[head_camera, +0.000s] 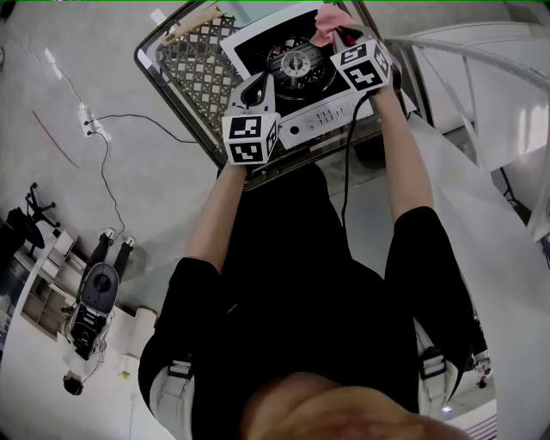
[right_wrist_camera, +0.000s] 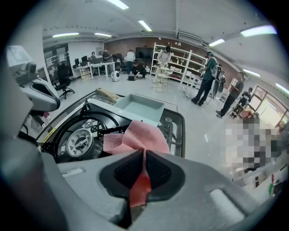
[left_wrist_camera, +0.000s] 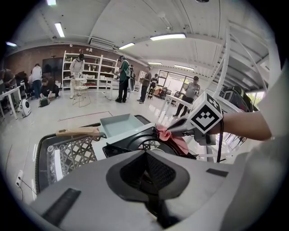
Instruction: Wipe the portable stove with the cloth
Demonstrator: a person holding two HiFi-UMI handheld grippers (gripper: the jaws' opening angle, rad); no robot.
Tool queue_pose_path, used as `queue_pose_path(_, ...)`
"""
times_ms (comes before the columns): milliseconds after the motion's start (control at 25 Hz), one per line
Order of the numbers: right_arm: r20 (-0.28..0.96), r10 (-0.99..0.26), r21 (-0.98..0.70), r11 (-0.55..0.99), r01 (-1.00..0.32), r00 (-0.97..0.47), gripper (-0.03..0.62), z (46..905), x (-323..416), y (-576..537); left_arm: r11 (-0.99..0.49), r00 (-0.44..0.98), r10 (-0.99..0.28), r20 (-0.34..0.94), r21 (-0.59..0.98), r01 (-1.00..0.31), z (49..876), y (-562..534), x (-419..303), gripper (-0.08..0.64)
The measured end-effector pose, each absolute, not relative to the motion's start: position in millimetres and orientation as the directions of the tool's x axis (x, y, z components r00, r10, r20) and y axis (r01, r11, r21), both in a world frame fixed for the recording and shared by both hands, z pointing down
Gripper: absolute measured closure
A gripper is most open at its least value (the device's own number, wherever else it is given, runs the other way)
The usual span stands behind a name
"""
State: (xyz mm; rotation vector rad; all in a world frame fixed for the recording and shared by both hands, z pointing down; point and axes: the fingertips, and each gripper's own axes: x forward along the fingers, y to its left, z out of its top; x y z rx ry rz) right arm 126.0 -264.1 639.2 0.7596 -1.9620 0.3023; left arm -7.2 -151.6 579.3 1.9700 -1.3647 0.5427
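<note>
Cloth (right_wrist_camera: 140, 135) pinched between right gripper (right_wrist_camera: 143, 154) fingers (right_wrist_camera: 165, 170), over stove (right_wrist_camera: 80, 142).

Worktop (head_camera: 196, 73), mesh-topped: an open strip of grid runs left of the portable stove (head_camera: 320, 122), wide enough to pass along.

Far left corner is blocked by a square pan (left_wrist_camera: 118, 124), its wooden handle (left_wrist_camera: 76, 132) lying leftward over the mesh.

Stove middle: the raised burner (head_camera: 296, 64) and its supports make an uneven top.

Left tongs (head_camera: 256, 89), closed and empty, sit over the stove's near left corner. Right tongs (head_camera: 340, 36), clamped on the pink cloth (head_camera: 326, 21), sit at its far right corner. The burner lies open between them.

Right of the worktop, white rails (head_camera: 481, 58) crowd in. A black cable (head_camera: 346, 176) hangs past the near edge.
</note>
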Motion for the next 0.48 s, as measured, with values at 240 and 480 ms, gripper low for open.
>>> queue_pose_path(240,0.864,-0.377,0.101,0.780,-0.618,-0.334,0.568,639,119,-277,-0.231,0.372,-0.648,0.665,0.293,-0.928,577,-162,-9,0.560)
queue_pose_path(480,0.869,-0.368,0.109,0.795,-0.597,-0.331,0.568,640,109,-291,-0.222,0.372,-0.649,0.664,0.303,-0.927,577,-169,-13,0.560)
